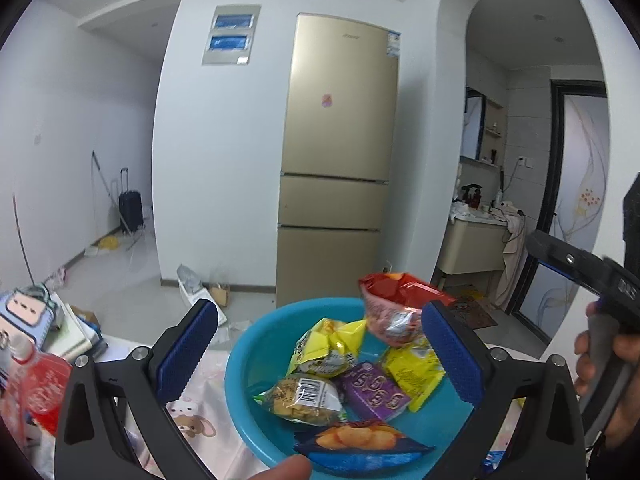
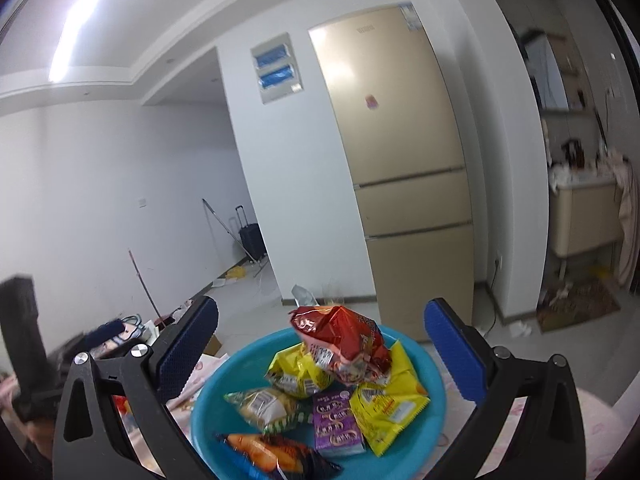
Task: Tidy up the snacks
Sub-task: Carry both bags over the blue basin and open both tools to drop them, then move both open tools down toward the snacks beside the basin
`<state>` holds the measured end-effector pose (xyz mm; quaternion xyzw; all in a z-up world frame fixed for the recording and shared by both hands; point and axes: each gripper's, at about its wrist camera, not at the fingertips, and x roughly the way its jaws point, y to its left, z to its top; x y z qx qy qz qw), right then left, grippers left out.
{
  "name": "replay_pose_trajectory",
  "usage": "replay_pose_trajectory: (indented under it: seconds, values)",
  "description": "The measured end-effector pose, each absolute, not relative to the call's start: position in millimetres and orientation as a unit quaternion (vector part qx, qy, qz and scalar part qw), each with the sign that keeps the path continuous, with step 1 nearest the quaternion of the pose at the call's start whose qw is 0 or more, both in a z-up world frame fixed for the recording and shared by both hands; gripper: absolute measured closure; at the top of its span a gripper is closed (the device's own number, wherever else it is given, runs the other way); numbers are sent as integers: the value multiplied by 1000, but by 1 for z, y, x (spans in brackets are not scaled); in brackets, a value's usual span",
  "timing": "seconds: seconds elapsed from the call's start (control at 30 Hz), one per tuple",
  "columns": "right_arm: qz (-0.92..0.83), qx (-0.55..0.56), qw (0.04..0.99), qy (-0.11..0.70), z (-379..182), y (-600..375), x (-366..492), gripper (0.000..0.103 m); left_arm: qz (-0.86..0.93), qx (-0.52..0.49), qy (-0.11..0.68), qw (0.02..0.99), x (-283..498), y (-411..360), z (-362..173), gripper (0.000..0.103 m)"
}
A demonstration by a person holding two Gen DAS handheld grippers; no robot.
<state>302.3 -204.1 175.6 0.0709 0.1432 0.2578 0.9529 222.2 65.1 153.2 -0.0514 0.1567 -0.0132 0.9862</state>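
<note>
Both claws stand wide with nothing between their pads. The left gripper (image 1: 320,354) and the right gripper (image 2: 322,350) each frame the same blue plastic bowl (image 1: 256,344), which sits on a pink cartoon-print tablecloth (image 1: 200,420) ahead of and below them.

The snacks are gathered in that bowl: a red snack bag (image 2: 344,344) on top of the heap toward the far rim, 2 yellow packets (image 2: 388,404) under and beside it, a purple packet (image 2: 338,424) in the middle, a clear bag of crackers (image 2: 264,402) to the left, and a blue chip bag (image 1: 360,440) at the near rim.

From the left wrist view, a red pouch (image 1: 42,392) lies outside the bowl, well to the left on the table, so the left claw looks the nearer one for it. Whether it belongs with the snacks I cannot tell.

The red bag's long axis runs roughly from left to right across both views, tilted.
</note>
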Motion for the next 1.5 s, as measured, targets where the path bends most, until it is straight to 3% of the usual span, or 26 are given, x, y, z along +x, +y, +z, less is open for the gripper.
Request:
replay_pose_trajectory:
  seconds: [0.4, 0.8, 1.3, 1.5]
  values:
    - [288, 35, 952, 94, 192, -243, 205, 0, -44, -34, 155, 986, 148, 21, 174, 0]
    - [299, 12, 943, 147, 121, -263, 169, 0, -48, -51, 205, 976, 107, 4, 112, 0]
    - [342, 54, 915, 209, 44, -271, 172, 0, -27, -70, 275, 959, 144, 0, 24, 0]
    - [299, 17, 926, 229, 23, -264, 178, 0, -33, -82, 290, 953, 149, -3, 7, 0]
